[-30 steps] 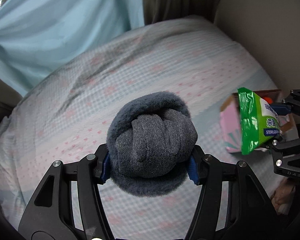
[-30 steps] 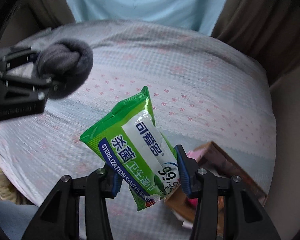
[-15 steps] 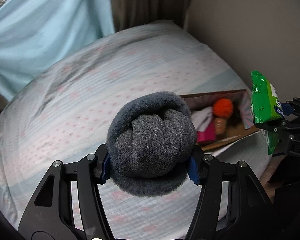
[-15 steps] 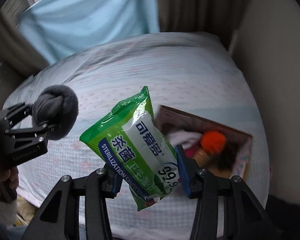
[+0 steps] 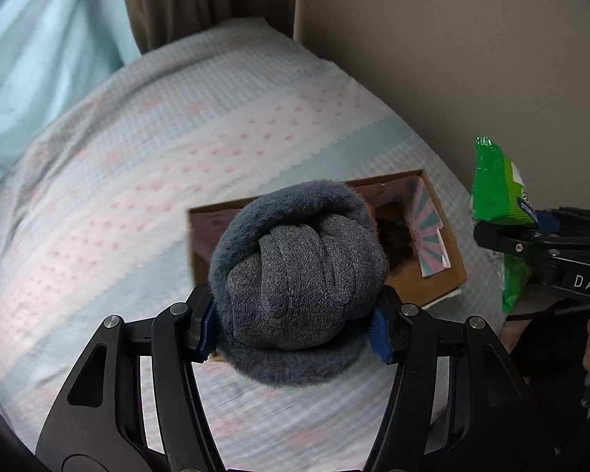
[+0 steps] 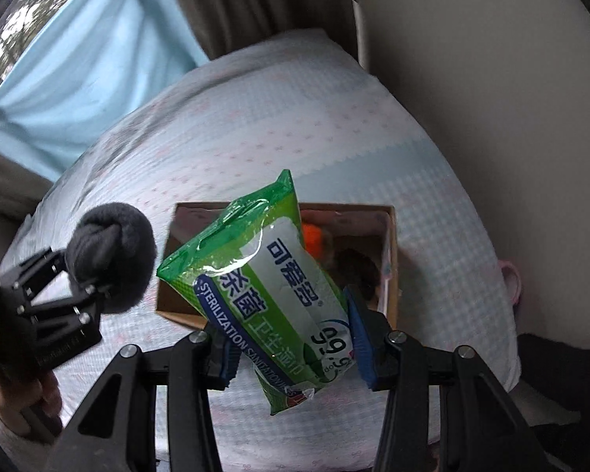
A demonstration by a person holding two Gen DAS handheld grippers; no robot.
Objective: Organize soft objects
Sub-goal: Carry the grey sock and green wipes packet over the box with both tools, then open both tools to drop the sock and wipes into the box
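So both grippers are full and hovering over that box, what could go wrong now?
The green wet-wipes pack is pinched only near its lower end by the right gripper, so it might slip or swing. The cardboard box already holds toys, so the grey sock ball in the left gripper might bounce out.

We see a dark grey sock ball (image 5: pixel 301 275) and a green wipes pack (image 6: pixel 267 287) with white and blue panels. Inside the brown cardboard box (image 6: pixel 391 259) lies something orange (image 6: pixel 310 238). Around the box, the bedsheet (image 5: pixel 169 149) is pale blue-and-white check with pink dots.
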